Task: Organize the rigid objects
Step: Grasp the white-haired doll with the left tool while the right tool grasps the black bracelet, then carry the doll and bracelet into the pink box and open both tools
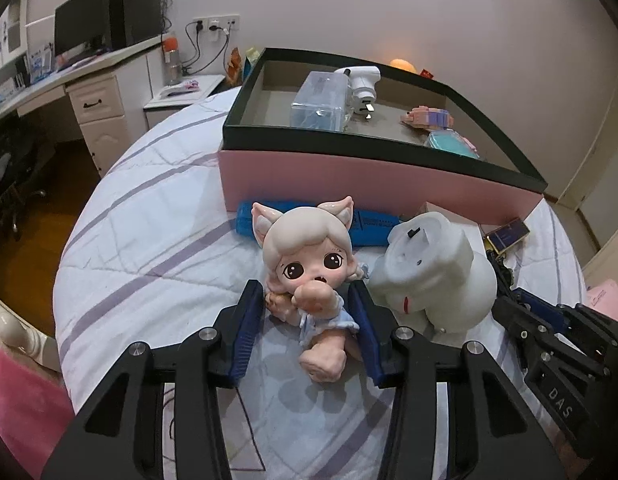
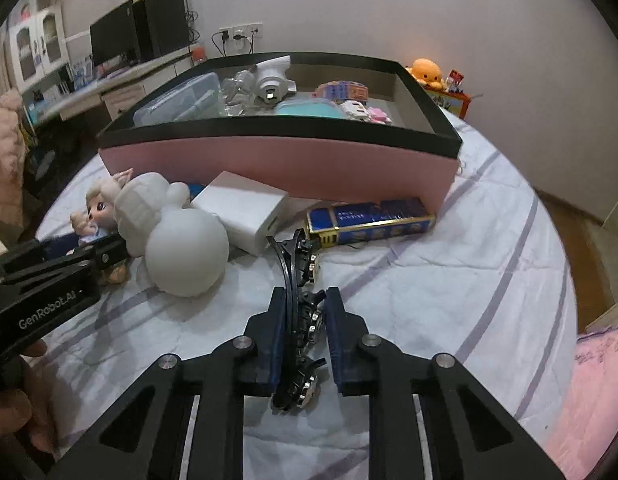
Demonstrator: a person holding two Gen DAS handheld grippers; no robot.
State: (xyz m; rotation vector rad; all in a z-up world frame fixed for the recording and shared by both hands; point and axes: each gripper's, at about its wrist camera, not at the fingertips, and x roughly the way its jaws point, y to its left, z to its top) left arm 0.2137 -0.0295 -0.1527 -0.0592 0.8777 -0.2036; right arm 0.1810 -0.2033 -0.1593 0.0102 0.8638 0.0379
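Note:
A pink-haired doll (image 1: 309, 276) with cat ears lies on the white quilt between the fingers of my left gripper (image 1: 309, 296); the jaws are open around it, with small gaps at both sides. The doll also shows in the right wrist view (image 2: 97, 208). A black hair clip (image 2: 299, 304) with rhinestones lies between the fingers of my right gripper (image 2: 305, 300); the left pad touches it, the right pad stands slightly off. The pink box with a black rim (image 1: 373, 184) stands behind and holds several small items.
A white snowman-shaped lamp (image 1: 433, 276) lies right of the doll, also in the right wrist view (image 2: 181, 240). A white power bank (image 2: 245, 208), a blue-gold pack (image 2: 373, 220) and a blue box (image 1: 309, 224) lie before the pink box (image 2: 277, 164). A desk (image 1: 49, 80) stands far left.

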